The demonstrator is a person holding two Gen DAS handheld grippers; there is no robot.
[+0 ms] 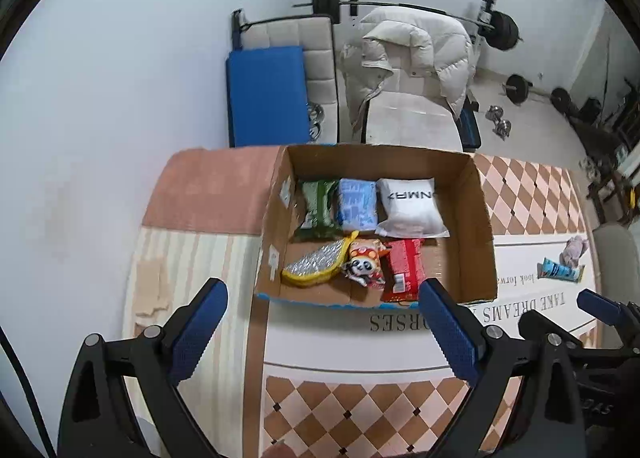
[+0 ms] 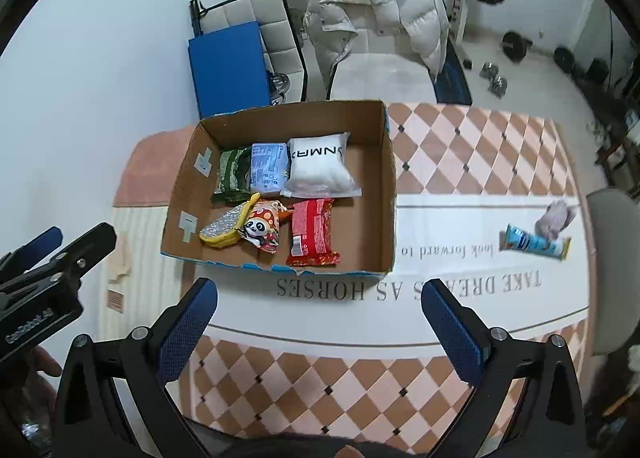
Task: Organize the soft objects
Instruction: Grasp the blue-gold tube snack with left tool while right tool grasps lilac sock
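An open cardboard box stands on the table. It holds a green pack, a blue pack, a white pillow pack, a silver-and-yellow mitt, a panda pouch and a red pack. A blue tube and a pale plush toy lie on the cloth to the right of the box. My left gripper is open and empty in front of the box. My right gripper is open and empty, nearer than the box.
The table has a checkered cloth with printed words. Behind it are a chair with a white puffer jacket, a blue mat and barbell weights. A chair back stands at the right.
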